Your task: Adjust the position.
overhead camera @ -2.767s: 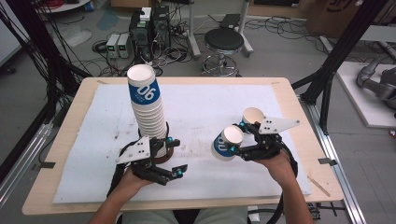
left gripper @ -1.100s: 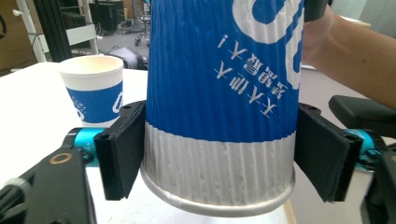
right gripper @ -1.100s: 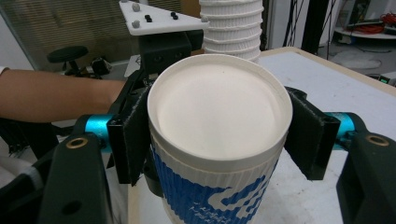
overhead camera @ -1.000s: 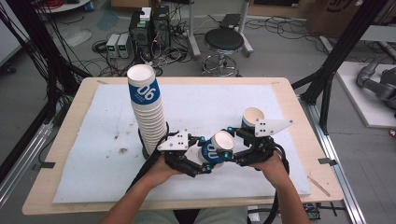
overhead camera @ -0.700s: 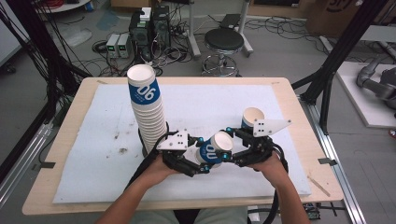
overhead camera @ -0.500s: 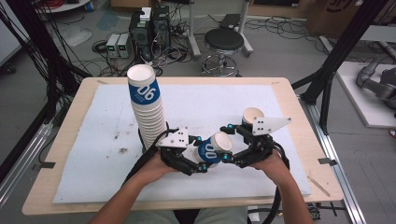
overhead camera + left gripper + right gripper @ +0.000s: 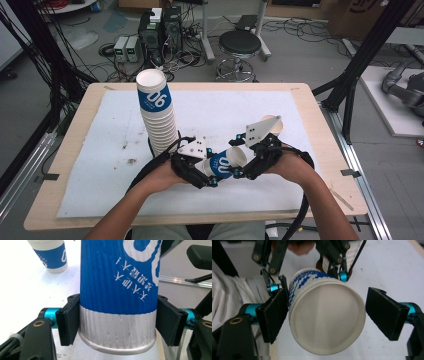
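A blue-and-white paper cup (image 7: 226,162) lies on its side in the air between both grippers, above the table's front. My left gripper (image 7: 201,169) is shut on its narrow base; in the left gripper view both pads (image 7: 68,320) press the cup (image 7: 117,290) near its bottom rim. My right gripper (image 7: 248,161) is open around the cup's mouth end. In the right gripper view the cup's open mouth (image 7: 327,320) faces the camera. One pad (image 7: 274,312) touches the cup's side and the other pad (image 7: 384,312) stands apart from it.
A tall stack of the same cups (image 7: 156,117) stands left of centre on the white mat (image 7: 100,150). A single upright cup (image 7: 274,122) stands behind the right gripper, and it sits far off in the left gripper view (image 7: 51,255). The table's front edge is close below the hands.
My left gripper moved right from the foot of the stack and closed on the base of the cup that the right gripper held. The right gripper's jaws have since opened.
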### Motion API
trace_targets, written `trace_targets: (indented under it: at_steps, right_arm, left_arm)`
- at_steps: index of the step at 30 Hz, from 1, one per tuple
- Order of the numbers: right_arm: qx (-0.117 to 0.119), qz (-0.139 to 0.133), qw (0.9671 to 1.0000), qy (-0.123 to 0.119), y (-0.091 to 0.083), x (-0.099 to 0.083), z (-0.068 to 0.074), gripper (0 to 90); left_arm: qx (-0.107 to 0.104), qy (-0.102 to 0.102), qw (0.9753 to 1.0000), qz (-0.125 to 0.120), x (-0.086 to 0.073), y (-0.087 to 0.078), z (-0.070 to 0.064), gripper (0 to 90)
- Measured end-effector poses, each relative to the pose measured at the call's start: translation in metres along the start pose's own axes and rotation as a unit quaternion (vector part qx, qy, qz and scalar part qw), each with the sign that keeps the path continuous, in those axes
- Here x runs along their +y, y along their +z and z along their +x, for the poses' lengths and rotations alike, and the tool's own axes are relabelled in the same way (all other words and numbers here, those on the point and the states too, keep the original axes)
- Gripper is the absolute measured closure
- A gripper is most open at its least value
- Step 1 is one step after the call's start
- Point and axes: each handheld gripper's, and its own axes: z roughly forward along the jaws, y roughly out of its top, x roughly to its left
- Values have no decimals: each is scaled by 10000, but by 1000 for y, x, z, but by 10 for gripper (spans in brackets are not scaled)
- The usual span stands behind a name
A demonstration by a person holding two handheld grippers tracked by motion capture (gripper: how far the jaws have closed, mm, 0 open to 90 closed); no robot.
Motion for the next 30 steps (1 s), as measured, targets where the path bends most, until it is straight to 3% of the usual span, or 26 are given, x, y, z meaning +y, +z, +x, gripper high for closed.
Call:
trace_targets:
  at_steps: [3,7,14,18,26,30]
  right_arm:
    - [208,65,9998,-23,2,1,-1,274]
    - [297,51,9995,-74,1,1,1,303]
    - [541,-369,9978,78,-9,-4,2,312]
    - [606,-568,9962,253,-12,-11,2,312]
    - [533,-703,9950,477,-16,-26,1,312]
    - [486,-864,9935,560,-19,-32,0,312]
  left_arm:
    - [-46,16,10000,66,-1,0,0,280]
    - [-120,134,9998,37,-1,-1,-1,277]
    - [-410,-66,9982,-440,-4,0,-3,202]
    - [-460,-25,9963,-720,-9,0,-4,183]
    - [-342,-119,9923,-1184,-18,-5,-3,182]
    - [-172,-225,9896,-1410,-25,-8,-2,182]
